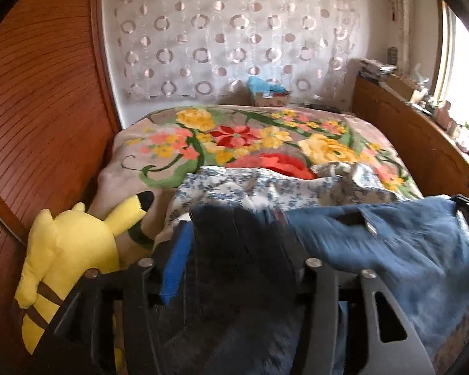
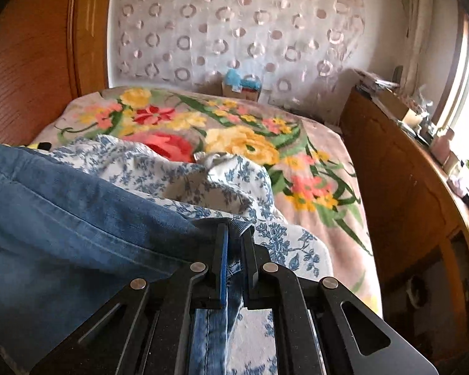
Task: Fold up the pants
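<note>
Left wrist view: the left gripper [image 1: 234,237] pinches a thick dark bunch of the jeans [image 1: 390,243], its blue-padded finger [image 1: 176,262] pressed against the cloth; the far finger is buried in fabric. The jeans stretch rightward from this grip toward the right gripper [image 1: 467,207], seen at the view's right edge, so the denim hangs taut between the two, probably to keep one edge straight for a fold. Beyond the jeans lies a white sheet with blue flowers [image 1: 259,184], crumpled, and beyond that a flowered blanket [image 1: 234,134] covering the bed. A yellow plush toy [image 1: 68,250] sits just left of the jeans, against the wooden wall panel [image 1: 40,93]. A curtain with ring patterns [image 1: 228,31] hangs behind the bed; a cluttered wooden cabinet [image 1: 406,131] stands right of the jeans, under the window. Right wrist view: the right gripper [image 2: 234,240] is nearly closed, nipping a seamed edge of the jeans [image 2: 78,212] between its fingers, a strip of denim trailing down through the gap. The rest of the jeans spreads leftward from this grip, lifted above the blue-flowered sheet [image 2: 203,184]. The blanket [image 2: 265,143] lies beyond the jeans, the cabinet [image 2: 400,172] to their right. Judgement: both ends are held up so the pants can be laid over on themselves; no fold is visibly finished yet.
</note>
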Demonstrator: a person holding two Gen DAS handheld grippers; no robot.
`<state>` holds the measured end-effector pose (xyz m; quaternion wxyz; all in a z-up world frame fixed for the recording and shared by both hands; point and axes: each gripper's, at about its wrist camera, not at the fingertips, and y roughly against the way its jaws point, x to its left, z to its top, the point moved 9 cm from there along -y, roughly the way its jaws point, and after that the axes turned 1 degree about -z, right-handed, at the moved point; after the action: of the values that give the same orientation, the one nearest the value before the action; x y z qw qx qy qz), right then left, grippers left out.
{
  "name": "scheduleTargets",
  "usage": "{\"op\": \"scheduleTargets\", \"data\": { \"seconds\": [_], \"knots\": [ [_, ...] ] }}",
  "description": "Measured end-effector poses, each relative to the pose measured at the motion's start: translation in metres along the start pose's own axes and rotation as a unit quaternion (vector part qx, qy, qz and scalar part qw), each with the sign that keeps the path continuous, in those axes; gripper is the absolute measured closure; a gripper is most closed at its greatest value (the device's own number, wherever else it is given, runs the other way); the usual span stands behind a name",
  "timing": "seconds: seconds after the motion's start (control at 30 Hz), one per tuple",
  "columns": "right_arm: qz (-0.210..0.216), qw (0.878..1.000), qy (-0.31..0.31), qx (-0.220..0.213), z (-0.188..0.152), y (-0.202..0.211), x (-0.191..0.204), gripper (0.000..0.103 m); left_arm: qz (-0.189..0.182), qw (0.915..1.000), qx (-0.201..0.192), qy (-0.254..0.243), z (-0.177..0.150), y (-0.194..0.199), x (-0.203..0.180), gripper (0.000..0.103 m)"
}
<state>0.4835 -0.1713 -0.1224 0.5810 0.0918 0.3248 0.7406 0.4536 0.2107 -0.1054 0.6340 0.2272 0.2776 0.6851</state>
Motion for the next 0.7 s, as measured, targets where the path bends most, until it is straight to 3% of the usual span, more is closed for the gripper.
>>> {"op": "scheduleTargets", "data": {
  "seconds": [0.1,0.17,0.2,0.23,0.5,0.7],
  "knots": [
    [0.002,1.000,-0.012,0.001,0.004,0.004,-0.001,0.094,0.001,1.0000,-0.007,-0.004,-0.003,0.014,0.000,0.041],
    [0.006,1.000,-0.023,-0.001,0.006,0.015,-0.001,0.082,-0.002,0.9999,-0.009,-0.006,-0.007,0.021,-0.001,0.041],
    [0.009,1.000,-0.029,-0.004,0.007,0.018,-0.006,0.067,-0.002,0.9999,-0.008,-0.007,-0.010,0.023,-0.001,0.041],
    [0.019,0.999,-0.034,-0.010,0.005,0.026,-0.010,0.062,-0.001,0.9999,-0.007,-0.010,-0.014,0.026,-0.002,0.041],
    [0.062,0.997,-0.038,-0.018,-0.032,0.085,-0.010,0.058,-0.001,0.9999,0.005,-0.015,-0.055,0.043,-0.004,0.041],
    [0.086,0.995,-0.058,-0.010,-0.064,0.108,-0.019,0.043,0.011,0.9996,0.026,-0.009,-0.084,0.041,0.006,0.041]
  ]
}}
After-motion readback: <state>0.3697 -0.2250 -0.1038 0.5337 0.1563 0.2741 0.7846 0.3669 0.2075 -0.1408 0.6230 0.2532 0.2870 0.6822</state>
